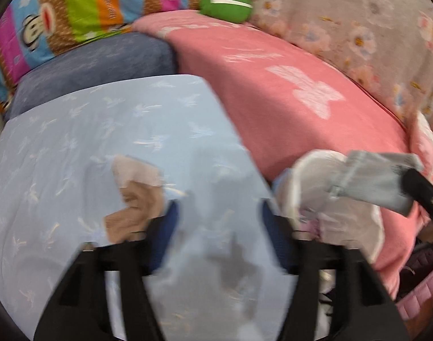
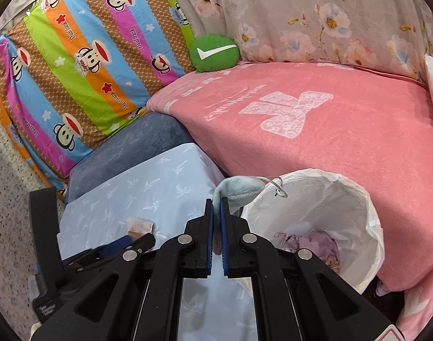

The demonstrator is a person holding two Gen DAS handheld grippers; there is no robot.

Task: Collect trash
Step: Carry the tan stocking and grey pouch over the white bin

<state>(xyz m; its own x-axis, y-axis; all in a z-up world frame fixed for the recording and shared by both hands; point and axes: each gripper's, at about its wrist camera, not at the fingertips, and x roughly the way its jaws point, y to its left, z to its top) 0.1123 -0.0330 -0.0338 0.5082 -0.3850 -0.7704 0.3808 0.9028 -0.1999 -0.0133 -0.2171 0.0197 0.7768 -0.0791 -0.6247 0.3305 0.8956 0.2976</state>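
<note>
**What lies under my jaws**

Below me is a bed under a pink terry blanket with white bow print (image 2: 316,142). On it, to my left, a pale blue cotton cushion with white palm sprigs (image 2: 148,196) sits on a darker blue plush cushion (image 2: 131,142). A crumpled brown paper scrap (image 1: 134,196) lies on the pale blue one. At the back, a round green pillow with a white tick (image 2: 214,53) rests on the blanket's edge, beside a striped monkey-print pillow (image 2: 82,65).
</note>
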